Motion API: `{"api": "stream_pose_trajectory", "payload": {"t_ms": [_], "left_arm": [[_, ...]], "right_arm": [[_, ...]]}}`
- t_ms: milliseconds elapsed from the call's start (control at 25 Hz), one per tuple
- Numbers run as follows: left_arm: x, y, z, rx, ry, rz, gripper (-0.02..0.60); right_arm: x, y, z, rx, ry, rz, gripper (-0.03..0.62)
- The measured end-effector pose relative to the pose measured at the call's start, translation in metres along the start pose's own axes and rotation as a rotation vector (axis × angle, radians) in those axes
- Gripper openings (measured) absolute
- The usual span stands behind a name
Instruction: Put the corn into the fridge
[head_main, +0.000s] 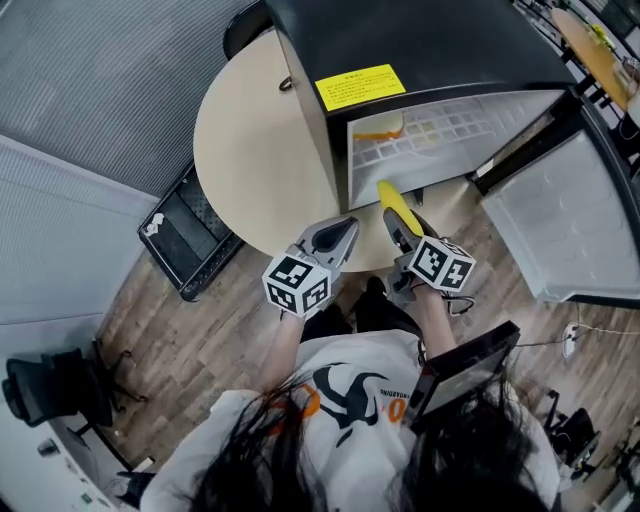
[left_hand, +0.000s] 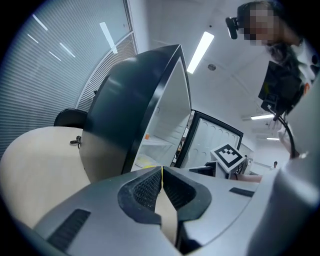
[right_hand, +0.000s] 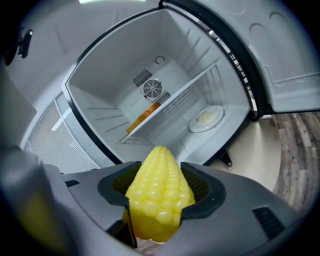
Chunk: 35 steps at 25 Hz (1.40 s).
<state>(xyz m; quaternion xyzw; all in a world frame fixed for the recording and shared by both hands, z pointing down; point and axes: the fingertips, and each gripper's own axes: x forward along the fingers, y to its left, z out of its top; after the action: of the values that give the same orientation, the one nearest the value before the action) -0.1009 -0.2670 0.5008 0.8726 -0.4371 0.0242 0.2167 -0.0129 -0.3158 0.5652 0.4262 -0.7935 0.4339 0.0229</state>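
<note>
A yellow corn cob (right_hand: 159, 192) sits between the pads of my right gripper (right_hand: 160, 187), tip pointing forward, and the jaws are shut on it. In the head view the corn (head_main: 396, 205) and right gripper (head_main: 402, 225) hang just in front of the open black mini fridge (head_main: 420, 40), at its lower edge. The fridge's white inside (right_hand: 150, 65) fills the right gripper view, with its wire shelf (right_hand: 175, 102) ahead. My left gripper (head_main: 345, 232) hovers beside the right one, left of the opening, jaws shut with nothing between them (left_hand: 161, 185).
The fridge stands on a round beige table (head_main: 250, 140); its door (head_main: 570, 220) swings open to the right. Inside lie a white plate (right_hand: 206, 118) below the shelf and an orange item (right_hand: 142, 116) on it. A small metal thing (head_main: 287, 84) lies on the table. A black crate (head_main: 185, 230) sits on the floor.
</note>
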Motion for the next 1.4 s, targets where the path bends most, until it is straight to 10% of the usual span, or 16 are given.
{"api": "stream_pose_trajectory", "payload": {"t_ms": [1000, 1400], "left_arm": [[0.002, 0.002, -0.011, -0.042, -0.025, 0.289, 0.015], [-0.003, 0.004, -0.010, -0.043, -0.037, 0.350, 0.015]], "right_arm": [[0.136, -0.013, -0.010, -0.776, 0.301, 0.047, 0.255], [0.177, -0.013, 0.003, -0.803, 0.332, 0.027, 0.255]]}}
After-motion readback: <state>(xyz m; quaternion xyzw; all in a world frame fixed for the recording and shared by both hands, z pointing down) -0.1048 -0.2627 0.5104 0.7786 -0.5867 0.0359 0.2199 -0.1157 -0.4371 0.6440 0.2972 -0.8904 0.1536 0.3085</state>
